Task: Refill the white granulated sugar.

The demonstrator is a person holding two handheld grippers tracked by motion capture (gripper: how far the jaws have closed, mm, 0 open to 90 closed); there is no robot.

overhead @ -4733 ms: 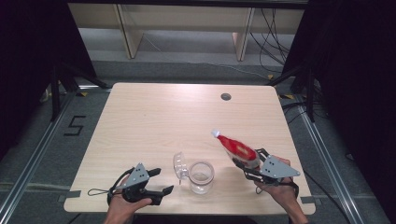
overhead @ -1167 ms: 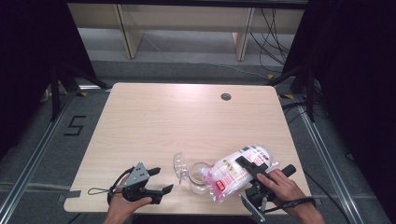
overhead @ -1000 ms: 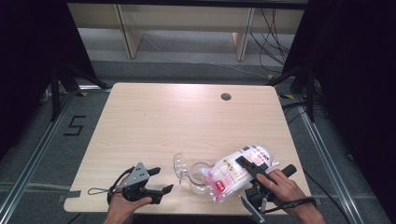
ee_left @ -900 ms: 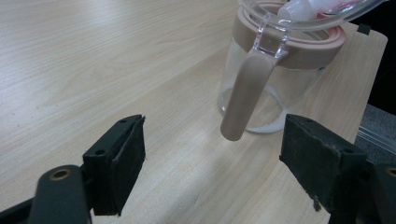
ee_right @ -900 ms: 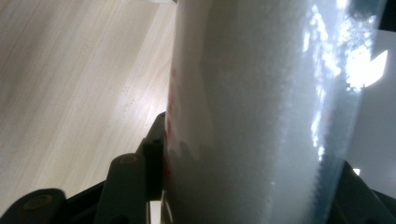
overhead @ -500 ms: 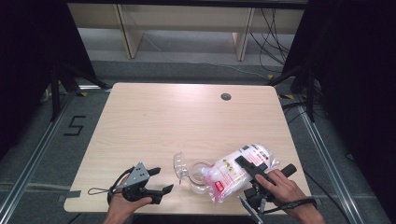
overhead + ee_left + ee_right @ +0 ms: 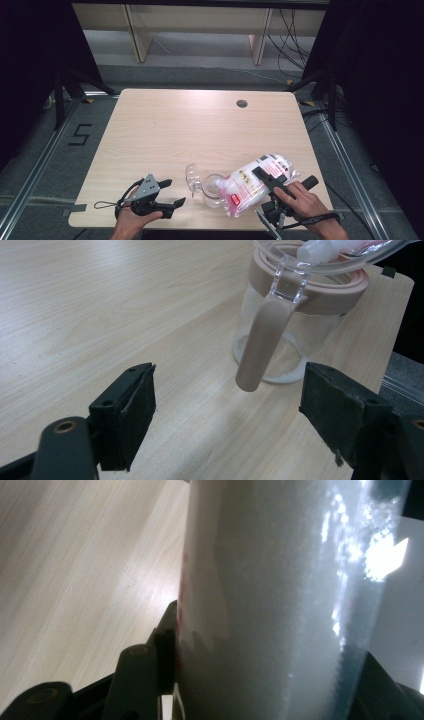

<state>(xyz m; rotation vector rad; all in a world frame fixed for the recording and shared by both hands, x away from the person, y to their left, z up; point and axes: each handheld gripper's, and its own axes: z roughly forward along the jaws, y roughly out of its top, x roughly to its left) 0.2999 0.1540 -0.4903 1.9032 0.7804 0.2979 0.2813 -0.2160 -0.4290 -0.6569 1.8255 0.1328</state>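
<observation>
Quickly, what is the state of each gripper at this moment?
Left gripper: open, holding nothing, jaws apart in front of the glass jar.
Right gripper: closed on the white pouch, tipped with its spout over the jar.

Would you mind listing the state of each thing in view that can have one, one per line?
Jar: upright on the table, lid flipped open, a thin white layer on its bottom.
Refill pouch: tilted, spout over the jar's mouth, full of white grains.
Right gripper: shut on the pouch.
Left gripper: open, holding nothing, jaws facing the jar's handle.
Table: bare wood, grommet hole near the far edge.
</observation>
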